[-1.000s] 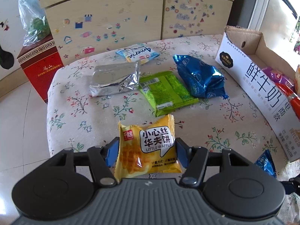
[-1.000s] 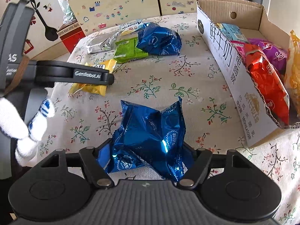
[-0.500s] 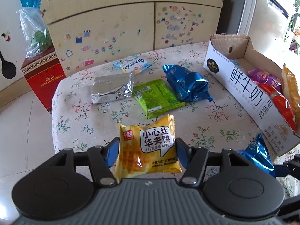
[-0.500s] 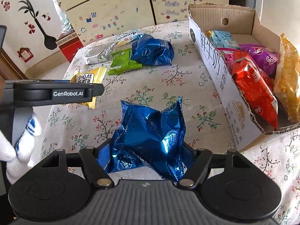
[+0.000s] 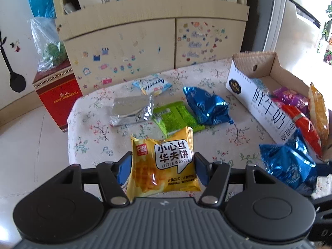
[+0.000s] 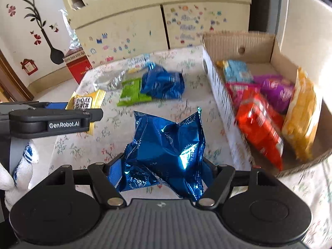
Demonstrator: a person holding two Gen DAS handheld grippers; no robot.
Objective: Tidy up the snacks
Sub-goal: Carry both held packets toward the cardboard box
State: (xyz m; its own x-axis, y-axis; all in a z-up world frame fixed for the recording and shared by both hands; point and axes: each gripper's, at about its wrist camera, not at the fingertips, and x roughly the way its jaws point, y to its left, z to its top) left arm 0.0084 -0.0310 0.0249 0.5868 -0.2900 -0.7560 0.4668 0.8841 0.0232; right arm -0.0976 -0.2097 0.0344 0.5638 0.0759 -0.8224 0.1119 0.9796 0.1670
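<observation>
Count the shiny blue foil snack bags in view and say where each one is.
2. One blue foil bag is clamped in the right hand-held gripper; the other blue bag lies on the floral tablecloth beside the green packet. The box may hide more.

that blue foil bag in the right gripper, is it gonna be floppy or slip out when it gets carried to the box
Probably floppy: the blue foil bag is crumpled and puffy, bulging out past the right gripper. Its glossy foil looks slick, so it might slide. It seems light for its size, mostly air.

Black gripper point(image 5: 162, 167); blue pads point(image 5: 124, 169); white glove point(image 6: 12, 174)
</observation>
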